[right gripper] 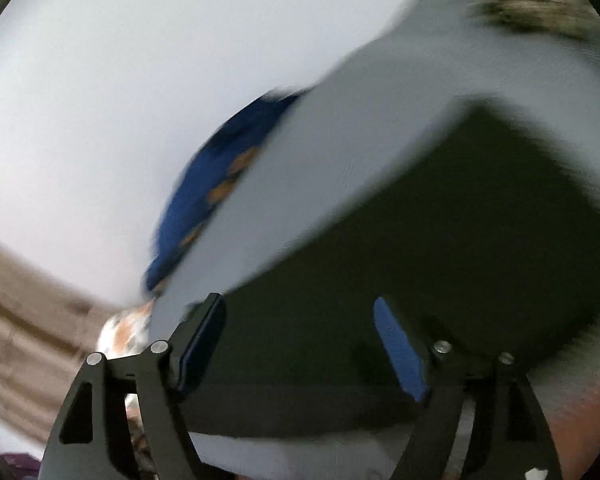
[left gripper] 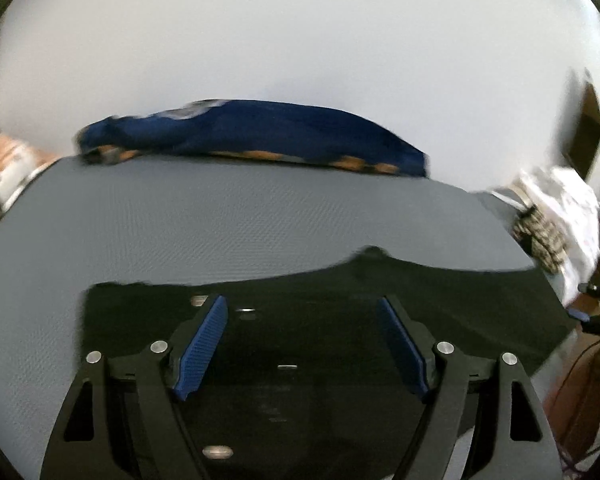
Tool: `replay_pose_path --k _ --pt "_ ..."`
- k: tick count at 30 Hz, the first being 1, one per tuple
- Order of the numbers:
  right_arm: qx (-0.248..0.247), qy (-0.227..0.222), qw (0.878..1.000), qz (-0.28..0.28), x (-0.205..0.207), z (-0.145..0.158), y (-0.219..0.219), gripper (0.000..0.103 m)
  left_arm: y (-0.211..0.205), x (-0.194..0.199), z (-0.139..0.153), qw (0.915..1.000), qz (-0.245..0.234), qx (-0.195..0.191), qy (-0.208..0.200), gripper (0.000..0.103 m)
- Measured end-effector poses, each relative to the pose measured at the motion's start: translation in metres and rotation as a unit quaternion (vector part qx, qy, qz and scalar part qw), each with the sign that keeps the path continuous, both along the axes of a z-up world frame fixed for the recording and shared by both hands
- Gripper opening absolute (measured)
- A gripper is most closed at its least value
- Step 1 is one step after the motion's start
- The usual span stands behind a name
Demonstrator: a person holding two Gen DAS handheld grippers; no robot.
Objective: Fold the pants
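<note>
Black pants (left gripper: pixel 440 300) lie flat on a grey textured mat (left gripper: pixel 220 216), and a few small metal studs show on the near part. My left gripper (left gripper: pixel 301 302) hangs open just above the pants, its blue pads apart with nothing between them. The right wrist view is tilted and blurred. There the same black pants (right gripper: pixel 460 220) spread over the grey mat (right gripper: pixel 340 140). My right gripper (right gripper: pixel 298 302) stands open over their near edge, holding nothing.
A folded blue cloth with orange marks (left gripper: pixel 260 132) lies along the mat's far edge and shows as a blue cloth (right gripper: pixel 204 200) in the right wrist view too. White and patterned fabrics (left gripper: pixel 556 208) are piled at the mat's right corner. A pale wall stands behind.
</note>
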State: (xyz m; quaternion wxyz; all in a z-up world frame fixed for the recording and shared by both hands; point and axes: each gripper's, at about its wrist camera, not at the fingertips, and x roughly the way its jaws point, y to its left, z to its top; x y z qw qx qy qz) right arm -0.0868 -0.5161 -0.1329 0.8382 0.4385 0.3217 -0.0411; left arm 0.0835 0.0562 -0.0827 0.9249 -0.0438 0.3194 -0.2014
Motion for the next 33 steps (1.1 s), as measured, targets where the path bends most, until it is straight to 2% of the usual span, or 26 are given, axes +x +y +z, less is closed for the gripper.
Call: replay_pose_path --k 3,7,10,12,17,19,22,24,27,28,30,33 --pt "0.013 0.011 0.996 -0.085 -0.06 -0.019 -0.049 0.075 -0.045 -0.006 0.002 0.9988 -0.047 0.008 0.007 0.081" --pt "0.032 -0.006 0.996 -0.086 -0.066 -0.033 -0.06 0.075 -0.094 -0.019 0.004 0.9953 -0.092 0.026 0.015 0.081" --pt "0.03 -0.005 0.996 -0.078 -0.063 -0.046 -0.064 0.075 -0.117 -0.032 0.005 0.9927 -0.114 0.034 0.019 0.081" --pt "0.024 -0.019 0.996 -0.085 -0.058 -0.046 -0.064 0.075 -0.129 -0.038 0.004 0.9909 -0.125 0.042 0.024 0.081" --pt "0.051 -0.048 0.994 -0.089 -0.06 -0.047 -0.066 0.073 -0.142 -0.044 -0.003 0.9884 -0.136 0.05 0.045 0.081" --pt "0.048 -0.048 0.994 -0.085 -0.056 -0.048 -0.064 0.063 -0.147 -0.044 -0.007 0.9877 -0.138 0.045 0.057 0.081" --pt "0.068 -0.057 0.992 -0.089 -0.058 -0.053 -0.067 0.059 -0.151 -0.045 -0.008 0.9868 -0.14 0.045 0.067 0.081" --pt "0.096 -0.067 0.988 -0.105 -0.069 -0.057 -0.072 0.058 -0.153 -0.047 -0.006 0.9865 -0.143 0.047 0.064 0.081" --pt "0.113 -0.084 0.98 -0.139 -0.089 -0.057 -0.078 0.06 -0.153 -0.049 -0.005 0.9858 -0.147 0.056 0.059 0.081" --pt "0.123 -0.099 0.976 -0.147 -0.096 -0.055 -0.08 0.056 -0.154 -0.048 -0.006 0.9854 -0.148 0.058 0.061 0.081" --pt "0.15 -0.126 0.971 -0.14 -0.101 -0.05 -0.08 0.054 -0.156 -0.048 -0.009 0.9848 -0.148 0.058 0.069 0.081" --pt "0.17 -0.131 0.969 -0.121 -0.096 -0.046 -0.076 0.053 -0.158 -0.047 -0.011 0.984 -0.151 0.052 0.079 0.081"
